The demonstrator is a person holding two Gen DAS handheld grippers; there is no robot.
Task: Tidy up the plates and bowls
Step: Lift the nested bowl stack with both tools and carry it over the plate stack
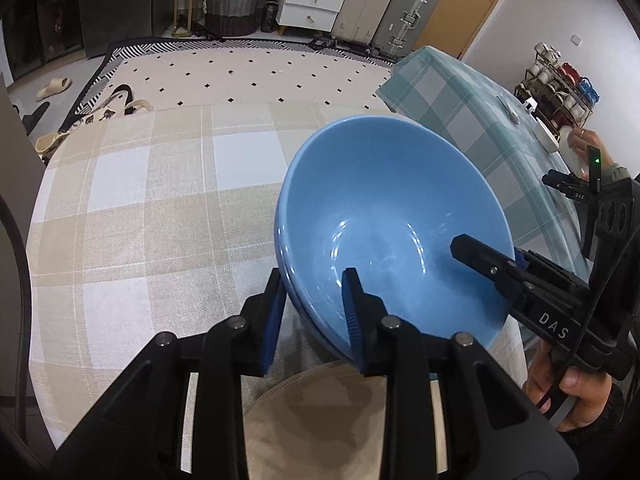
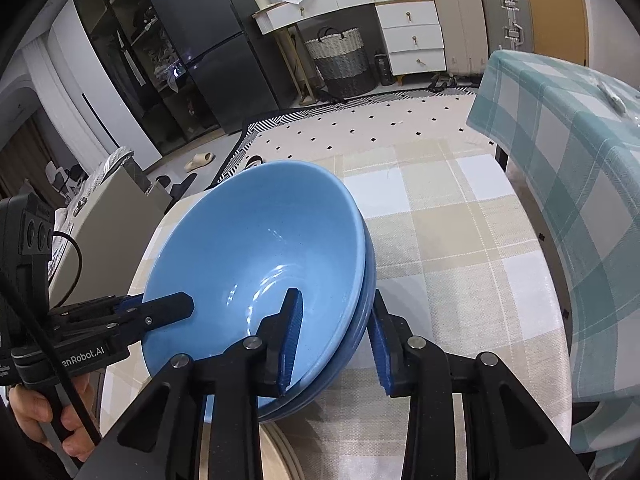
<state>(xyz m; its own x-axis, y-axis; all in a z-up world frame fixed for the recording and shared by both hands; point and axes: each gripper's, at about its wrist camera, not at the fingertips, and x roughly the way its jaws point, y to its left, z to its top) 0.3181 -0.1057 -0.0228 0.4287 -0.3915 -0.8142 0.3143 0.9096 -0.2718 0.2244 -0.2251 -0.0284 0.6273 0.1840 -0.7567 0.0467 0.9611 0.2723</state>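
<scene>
Home, fridge [image 2: 208,52], suitcases [image 1: 384,4] (lived-in)

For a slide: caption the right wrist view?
Both tongs, right and left, grip stacked blue bowls over a checked tablecloth.

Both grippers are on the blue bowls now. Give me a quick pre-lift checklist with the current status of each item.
1. Left gripper straddles the rim of the blue bowls, one finger inside and one outside: ok.
2. Right gripper straddles the opposite rim the same way: ok.
3. Pads pressing firmly on the rim: left looks closed on it; right's outer finger seems to stand slightly off the wall: cannot tell.
4. Bowls nested evenly: two stacked rims show, sitting flush: ok.
5. Beige plate under the near edge free of the bowls: cannot tell.
6. Beige checked tablecloth beyond the bowls free of obstacles: ok.
</scene>
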